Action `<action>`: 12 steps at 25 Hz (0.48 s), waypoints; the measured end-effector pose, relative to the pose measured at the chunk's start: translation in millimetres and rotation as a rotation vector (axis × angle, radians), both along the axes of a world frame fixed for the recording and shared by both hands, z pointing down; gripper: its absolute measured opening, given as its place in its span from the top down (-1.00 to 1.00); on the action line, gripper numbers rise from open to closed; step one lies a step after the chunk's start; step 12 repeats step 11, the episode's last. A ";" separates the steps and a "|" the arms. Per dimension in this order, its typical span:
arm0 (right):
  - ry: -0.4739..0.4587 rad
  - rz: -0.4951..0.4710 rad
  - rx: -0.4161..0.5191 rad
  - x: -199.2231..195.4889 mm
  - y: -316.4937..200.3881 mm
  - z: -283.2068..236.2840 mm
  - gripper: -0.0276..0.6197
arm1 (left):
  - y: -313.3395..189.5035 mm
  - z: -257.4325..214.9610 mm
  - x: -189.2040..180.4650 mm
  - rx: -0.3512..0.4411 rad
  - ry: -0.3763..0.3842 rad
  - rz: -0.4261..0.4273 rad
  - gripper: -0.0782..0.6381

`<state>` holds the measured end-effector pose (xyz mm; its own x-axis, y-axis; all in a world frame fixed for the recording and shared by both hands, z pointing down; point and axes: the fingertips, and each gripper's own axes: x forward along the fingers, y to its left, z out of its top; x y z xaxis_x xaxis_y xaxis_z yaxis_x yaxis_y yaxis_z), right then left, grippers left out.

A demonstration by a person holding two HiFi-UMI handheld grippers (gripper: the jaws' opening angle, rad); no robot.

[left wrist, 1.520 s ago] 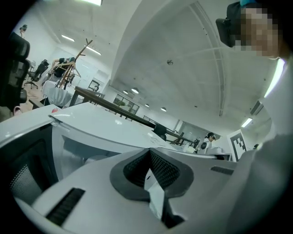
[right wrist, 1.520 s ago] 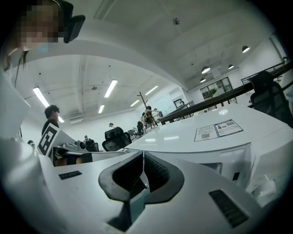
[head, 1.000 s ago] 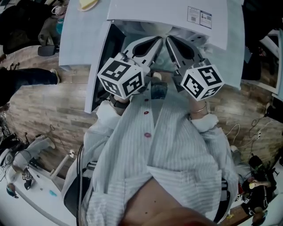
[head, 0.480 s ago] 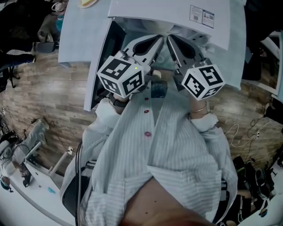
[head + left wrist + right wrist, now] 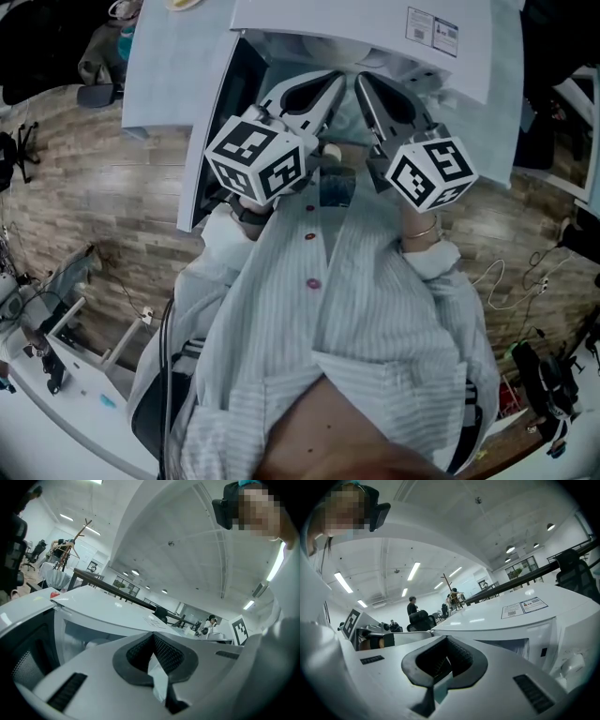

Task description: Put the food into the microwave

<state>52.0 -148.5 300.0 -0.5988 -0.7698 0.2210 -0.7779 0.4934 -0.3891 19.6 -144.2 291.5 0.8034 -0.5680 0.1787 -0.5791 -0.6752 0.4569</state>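
1. At the left of the head view a wooden floor (image 5: 103, 197) is seen, and a yellowish item (image 5: 184, 6) lies on the white table (image 5: 164, 66) at the top edge. It is cut off by the frame, so it cannot be confirmed as the food.
2. The microwave (image 5: 356, 23) is white, and its door (image 5: 214, 141) is swung open towards the left.
3. A pale rounded shape (image 5: 96, 644) is glimpsed inside the open cavity in the left gripper view, but what it is cannot be told.
4. The left gripper (image 5: 339, 84) is held at chest height in front of the striped shirt (image 5: 375, 319), aimed at the opening. In its own view the jaws (image 5: 152, 646) are pressed together and nothing is held.
5. Its marker cube (image 5: 256, 161) carries black square patterns only (no lettering).
6. The right gripper (image 5: 357, 82) is held just beside the left one, with the tips near each other. Its jaws (image 5: 444, 653) are likewise closed on nothing.
7. A second patterned cube (image 5: 429, 173) is mounted on it.
8. A printed sticker (image 5: 432, 35) is stuck on the microwave top at the right. Code-like blocks and lines of print are seen on it in the right gripper view (image 5: 524, 607), but they are too small to be read.
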 end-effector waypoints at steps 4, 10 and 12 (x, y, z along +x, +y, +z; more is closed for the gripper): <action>0.010 0.002 0.001 -2.0 1.4 0.6 0.82 | 0.9 1.6 -2.5 -0.004 0.001 -0.001 0.76; 0.000 0.003 -0.015 -3.1 3.0 4.8 0.82 | 2.4 4.2 -2.8 -0.013 0.007 0.002 0.76; -0.002 0.004 -0.017 -3.4 3.3 5.4 0.82 | 2.6 4.3 -2.9 -0.014 0.007 0.003 0.76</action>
